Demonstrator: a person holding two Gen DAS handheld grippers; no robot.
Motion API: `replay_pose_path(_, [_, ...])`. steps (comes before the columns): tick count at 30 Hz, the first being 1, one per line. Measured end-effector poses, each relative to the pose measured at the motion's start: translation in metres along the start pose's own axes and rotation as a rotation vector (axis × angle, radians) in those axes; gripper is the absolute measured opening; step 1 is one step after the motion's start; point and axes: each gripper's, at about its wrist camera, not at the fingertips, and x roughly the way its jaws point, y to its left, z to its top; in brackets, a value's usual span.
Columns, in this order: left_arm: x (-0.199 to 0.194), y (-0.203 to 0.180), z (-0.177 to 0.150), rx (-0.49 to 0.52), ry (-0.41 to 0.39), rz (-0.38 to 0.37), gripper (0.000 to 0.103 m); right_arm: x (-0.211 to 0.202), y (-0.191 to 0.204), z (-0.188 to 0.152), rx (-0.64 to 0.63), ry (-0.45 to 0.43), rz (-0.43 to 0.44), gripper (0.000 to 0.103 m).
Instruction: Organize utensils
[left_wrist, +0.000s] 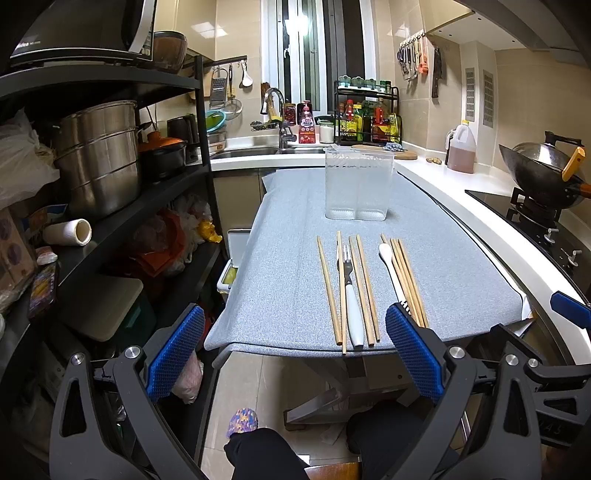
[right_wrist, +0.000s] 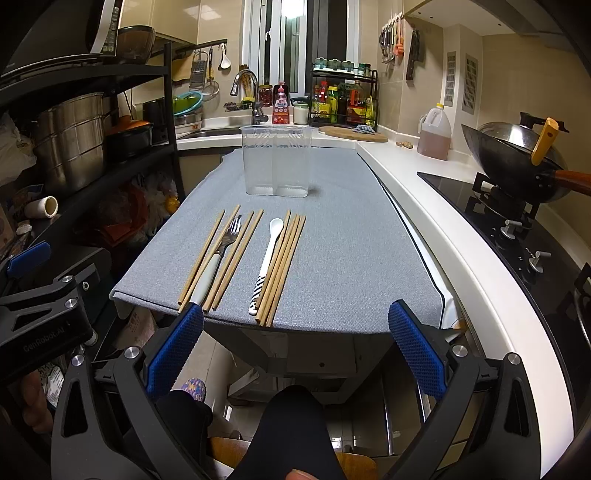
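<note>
A clear two-compartment plastic holder (left_wrist: 357, 184) (right_wrist: 276, 160) stands upright and empty at the far middle of the grey table (left_wrist: 280, 280) (right_wrist: 351, 258). Near the front edge lie a fork with a white handle (left_wrist: 351, 291) (right_wrist: 218, 254) among several wooden chopsticks (left_wrist: 328, 291) (right_wrist: 201, 254), and a white spoon (left_wrist: 391, 269) (right_wrist: 267, 254) beside more chopsticks (left_wrist: 408, 280) (right_wrist: 284, 266). My left gripper (left_wrist: 295, 354) is open and empty, held before the table's front edge. My right gripper (right_wrist: 295, 347) is open and empty there too.
A black shelf rack with steel pots (left_wrist: 99, 155) stands left. A white counter (right_wrist: 443, 206) runs along the right with a hob and wok (right_wrist: 513, 158) and an oil jug (right_wrist: 435, 133). Sink and bottle rack (left_wrist: 367, 118) are at the back.
</note>
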Motion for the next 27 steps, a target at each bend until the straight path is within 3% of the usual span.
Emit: replay_pose_path(27, [-0.0002,-0.0002,-0.0005,0.000,0.000,0.001,0.095,-0.0013,-0.0002,0.0004,-0.004,-0.002,0.001,0.098])
